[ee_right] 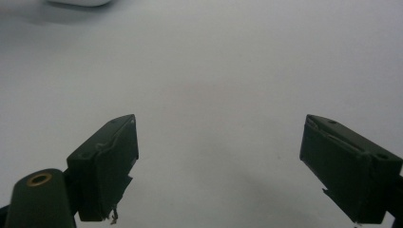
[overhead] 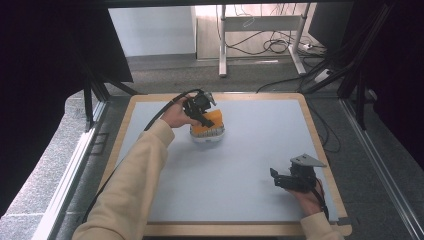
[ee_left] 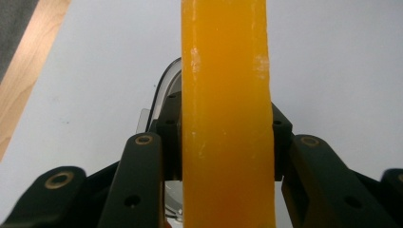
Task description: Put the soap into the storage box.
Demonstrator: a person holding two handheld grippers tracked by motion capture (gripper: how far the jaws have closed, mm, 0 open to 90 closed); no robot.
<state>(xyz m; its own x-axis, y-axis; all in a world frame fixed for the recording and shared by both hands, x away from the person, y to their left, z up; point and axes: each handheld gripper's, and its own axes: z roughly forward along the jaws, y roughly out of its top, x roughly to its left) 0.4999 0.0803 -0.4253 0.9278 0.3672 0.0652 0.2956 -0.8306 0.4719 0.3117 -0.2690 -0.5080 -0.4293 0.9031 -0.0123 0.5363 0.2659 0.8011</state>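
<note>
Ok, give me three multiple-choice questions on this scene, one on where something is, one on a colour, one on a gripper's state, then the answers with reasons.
1. Where is the right gripper?
A. near right of the table
B. far left corner
C. off the table

2. What colour is the slab in the left gripper?
A. blue
B. orange
C. green

3. How is the right gripper?
A. shut on a cup
B. shut empty
C. open

Answers: A, the high view shows it low and right; B, the slab is orange between the jaws; C, its own view shows the jaws wide apart over bare surface.
</note>
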